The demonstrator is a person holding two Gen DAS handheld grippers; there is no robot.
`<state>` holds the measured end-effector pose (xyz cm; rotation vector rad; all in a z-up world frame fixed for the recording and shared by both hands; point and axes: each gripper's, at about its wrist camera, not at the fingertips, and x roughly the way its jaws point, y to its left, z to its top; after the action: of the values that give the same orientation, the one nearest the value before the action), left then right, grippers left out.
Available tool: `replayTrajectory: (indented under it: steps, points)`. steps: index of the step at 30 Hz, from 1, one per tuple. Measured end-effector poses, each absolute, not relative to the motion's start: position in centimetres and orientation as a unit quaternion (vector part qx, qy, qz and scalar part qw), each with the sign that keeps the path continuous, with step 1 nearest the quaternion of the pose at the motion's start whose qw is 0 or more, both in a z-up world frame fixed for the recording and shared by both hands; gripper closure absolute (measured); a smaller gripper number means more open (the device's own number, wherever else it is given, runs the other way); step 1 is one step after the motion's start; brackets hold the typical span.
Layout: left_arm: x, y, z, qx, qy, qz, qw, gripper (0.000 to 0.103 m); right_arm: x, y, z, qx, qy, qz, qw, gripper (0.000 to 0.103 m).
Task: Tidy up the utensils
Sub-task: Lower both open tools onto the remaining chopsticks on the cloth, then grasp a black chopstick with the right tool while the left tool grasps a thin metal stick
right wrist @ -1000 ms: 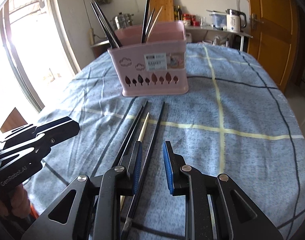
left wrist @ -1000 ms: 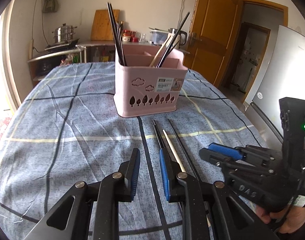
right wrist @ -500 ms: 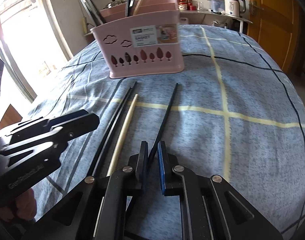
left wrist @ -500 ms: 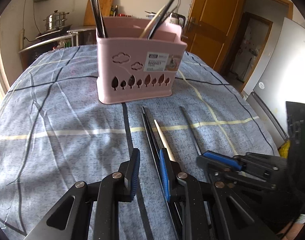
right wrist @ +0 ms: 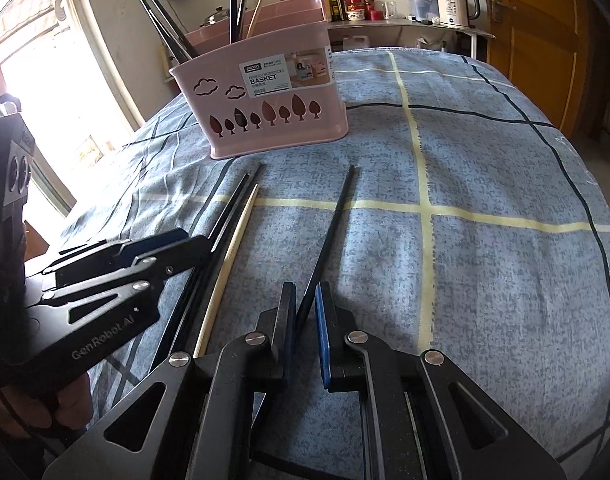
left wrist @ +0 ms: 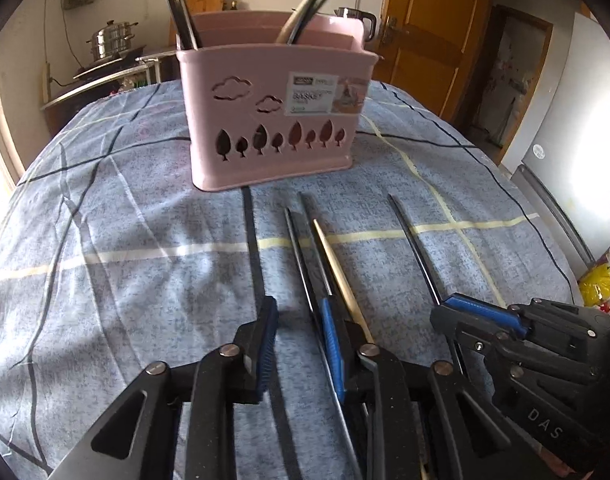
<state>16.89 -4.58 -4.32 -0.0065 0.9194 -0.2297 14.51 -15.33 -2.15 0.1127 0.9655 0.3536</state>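
Checking occlusions first: in left wrist view your left gripper (left wrist: 299, 336) body covers the near ends of the black chopstick pair (left wrist: 301, 248) and the wooden chopstick (left wrist: 337, 264), so can't tell where those ends stop. Same in right wrist view, the lone black chopstick (right wrist: 331, 236) runs under your right gripper (right wrist: 305, 332) and its near end is hidden. Tops of the chopsticks standing in the pink basket (right wrist: 273, 100) are cut off by the frame edge in left view; which compartment each sits in is hard to make out.

Left gripper: jaws apart w/ a clear gap, nothing between them. Its right finger (left wrist: 331, 344) lies on or just over the black pair, contact unclear. Wooden stick is just beside that finger on the right.

Right gripper: jaws narrowed around the lone black stick, which passes btwn the pads. Slim gaps seem to show on both sides, so can't confirm it's clamped.

Layout: basket stands upright on the blue checked tablecloth (right wrist: 505, 184), well ahead of both grippers. Black pair + wooden stick lie together, tips pointing at the basket. Lone black stick lies apart, to their right, roughly parallel.
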Motion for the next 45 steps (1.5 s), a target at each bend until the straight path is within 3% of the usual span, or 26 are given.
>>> replayTrajectory:
  steps: [7,9,12,21,35,41,45]
  points:
    - [16.4,-5.1,-4.5,0.026,0.437,-0.101,0.893,0.079,14.1,-15.9,-2.2,0.054,0.462,0.165,0.870,0.093]
    - [15.9,-4.6,-4.5,0.029,0.439,-0.094,0.893,0.093,14.0,-15.9,-2.1,0.052,0.463,0.164,0.870,0.093]
    - [15.0,-3.2,-4.4,0.024,0.444,-0.087,0.892,0.094,13.4,-16.2,-2.1,0.050,0.464,0.164,0.869,0.093]
    - [14.4,-0.5,-4.0,-0.010,0.468,-0.092,0.879,0.095,12.3,-17.9,-2.1,0.064,0.476,0.165,0.861,0.093]
    - [20.3,-0.1,-4.1,-0.040,0.481,-0.107,0.869,0.091,18.9,-16.9,-2.1,0.046,0.488,0.145,0.859,0.092]
    - [21.3,-1.3,-4.1,-0.004,0.478,-0.098,0.873,0.091,20.6,-16.3,-2.1,0.038,0.493,0.142,0.858,0.093]
    - [21.6,-1.5,-4.1,0.004,0.481,-0.092,0.872,0.098,20.7,-16.1,-2.1,0.034,0.494,0.143,0.857,0.097]
